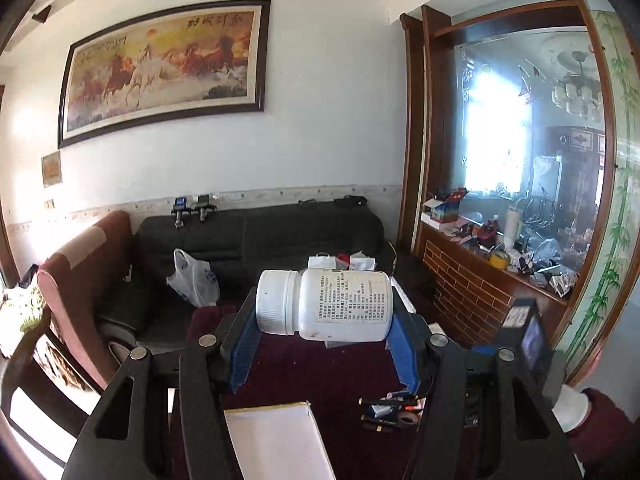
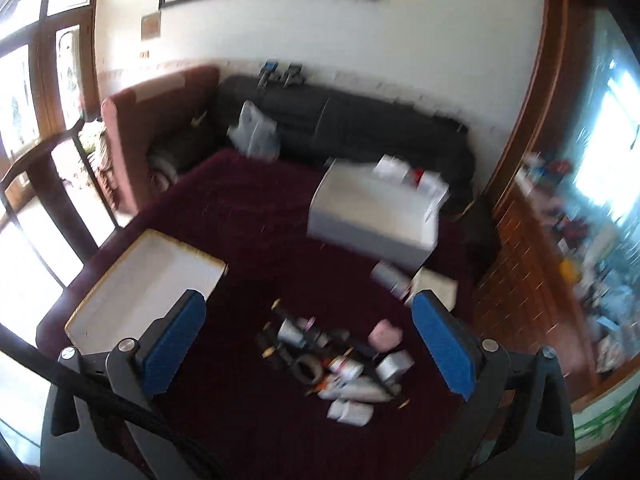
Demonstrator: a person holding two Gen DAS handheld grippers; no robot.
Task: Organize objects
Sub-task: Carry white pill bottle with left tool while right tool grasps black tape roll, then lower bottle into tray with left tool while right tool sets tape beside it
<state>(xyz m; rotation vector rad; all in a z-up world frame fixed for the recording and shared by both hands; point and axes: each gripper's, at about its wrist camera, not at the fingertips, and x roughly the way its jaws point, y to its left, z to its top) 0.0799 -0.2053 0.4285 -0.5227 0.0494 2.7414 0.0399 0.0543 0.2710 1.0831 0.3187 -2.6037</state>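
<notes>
1. The white tray (image 2: 144, 280) lies at the left on the maroon surface (image 2: 248, 216). Its near corner sits close to the surface's edge, so a bottle set down hard there could tip it off.
2. The left hand-held gripper (image 1: 324, 312) clenches a white pill bottle (image 1: 324, 305) end to end, lying sideways, high above the surface. The grip bears on the cap and the base only; a rounded cap may slip from the blue pads (image 1: 404, 344), and the bottle would fall among the clutter.
3. The right hand-held gripper (image 2: 310, 340) hangs released and empty over the pile of small bottles and tubes (image 2: 340, 364). The picture is blurred, so a hasty descent could scatter it.
4. The white box (image 2: 376, 216) stands farther right, already crowded on top.
</notes>
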